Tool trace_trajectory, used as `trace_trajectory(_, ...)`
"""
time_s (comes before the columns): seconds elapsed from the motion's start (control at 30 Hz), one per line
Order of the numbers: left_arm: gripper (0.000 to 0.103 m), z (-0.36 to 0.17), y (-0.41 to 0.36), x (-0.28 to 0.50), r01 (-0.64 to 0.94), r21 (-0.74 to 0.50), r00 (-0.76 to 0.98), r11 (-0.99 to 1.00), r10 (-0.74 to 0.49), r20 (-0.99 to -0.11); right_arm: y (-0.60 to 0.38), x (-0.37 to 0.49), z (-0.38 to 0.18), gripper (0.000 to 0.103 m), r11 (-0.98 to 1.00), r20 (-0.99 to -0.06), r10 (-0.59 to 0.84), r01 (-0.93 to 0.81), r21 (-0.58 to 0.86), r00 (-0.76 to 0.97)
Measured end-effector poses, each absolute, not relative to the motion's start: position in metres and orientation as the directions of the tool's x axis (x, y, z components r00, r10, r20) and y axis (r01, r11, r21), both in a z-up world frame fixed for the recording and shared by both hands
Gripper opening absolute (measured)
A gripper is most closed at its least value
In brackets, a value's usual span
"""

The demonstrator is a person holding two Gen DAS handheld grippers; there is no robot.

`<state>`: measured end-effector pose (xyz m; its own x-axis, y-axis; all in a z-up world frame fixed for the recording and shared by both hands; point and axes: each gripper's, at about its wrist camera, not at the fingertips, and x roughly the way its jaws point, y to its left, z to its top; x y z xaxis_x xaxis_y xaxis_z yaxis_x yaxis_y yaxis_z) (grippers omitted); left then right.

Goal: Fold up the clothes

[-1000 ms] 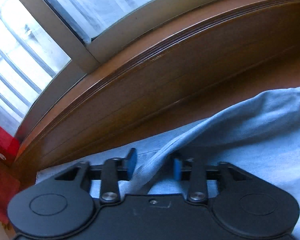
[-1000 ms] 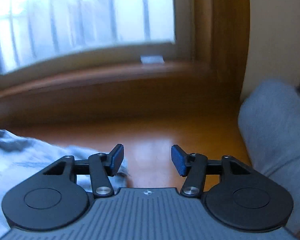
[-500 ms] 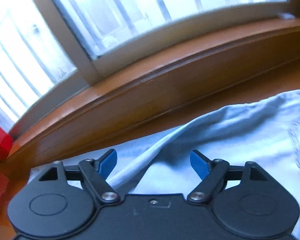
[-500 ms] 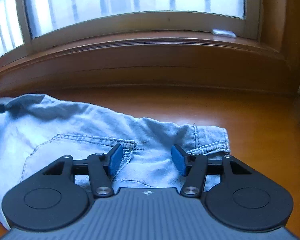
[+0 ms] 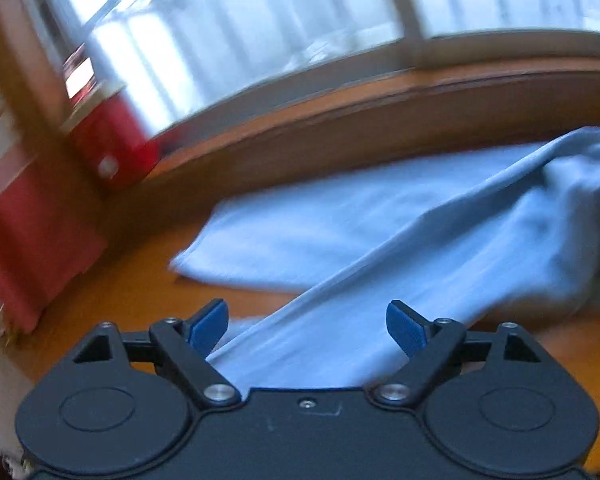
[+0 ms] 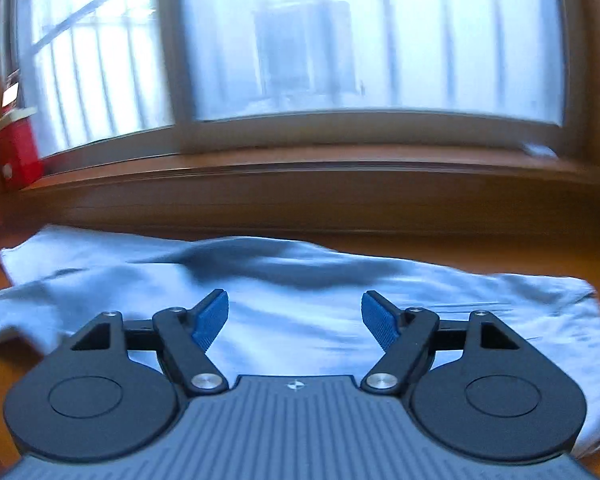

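Light blue jeans (image 5: 440, 240) lie spread on the wooden table (image 5: 132, 292) below the window. In the left wrist view a long fold of the denim runs diagonally under my left gripper (image 5: 307, 326), whose jaws are opening wide with no pad pressing the cloth. In the right wrist view the jeans (image 6: 300, 292) stretch across the whole table. My right gripper (image 6: 295, 318) hovers over their near edge, its jaws opening too, blue pads apart with nothing pinched between them.
A red box (image 5: 32, 232) stands at the table's left end, and another red box (image 6: 14, 152) sits on the window sill. The raised wooden sill (image 6: 300, 196) and the window run along the table's far side. Bare table (image 6: 500, 256) shows right of the jeans.
Both grippers pulled back toward me and swung left, so more of the jeans shows. The left jaws let go of the denim fold and spread wide; the right jaws widened as well.
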<state>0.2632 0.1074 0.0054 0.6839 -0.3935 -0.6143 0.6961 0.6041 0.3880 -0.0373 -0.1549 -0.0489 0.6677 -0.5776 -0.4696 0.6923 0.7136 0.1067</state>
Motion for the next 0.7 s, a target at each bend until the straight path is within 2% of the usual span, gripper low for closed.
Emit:
trace_trajectory(0.17, 0.085, -0.011, 0.163, 0.316, 0.720, 0.392, 0.663, 0.573, -0.400, -0.633, -0.062, 0.031, -0.040, 0.076, 0.765, -0.479, -0.522, 0.636, 0.103, 0.706)
trace_trajectory(0.27, 0.085, -0.019, 0.178, 0.339, 0.742, 0.330, 0.623, 0.584, -0.419, -0.661, -0.019, 0.063, -0.033, 0.077, 0.799, -0.477, -0.514, 0.600, 0.037, 0.713)
trace_trajectory(0.37, 0.085, -0.025, 0.185, 0.354, 0.757, 0.283, 0.591, 0.589, -0.433, -0.681, 0.007, 0.085, -0.029, 0.081, 0.823, -0.473, -0.499, 0.567, 0.002, 0.726)
trace_trajectory(0.53, 0.085, -0.035, 0.184, 0.362, 0.754, 0.262, 0.581, 0.603, -0.426, -0.693, 0.014, 0.112, -0.028, 0.083, 0.849, -0.484, -0.479, 0.526, -0.044, 0.732)
trace_trajectory(0.7, 0.085, -0.037, 0.181, 0.371, 0.760, 0.221, 0.548, 0.611, -0.421, -0.723, -0.010, 0.131, -0.030, 0.084, 0.851, -0.468, -0.462, 0.525, 0.006, 0.753)
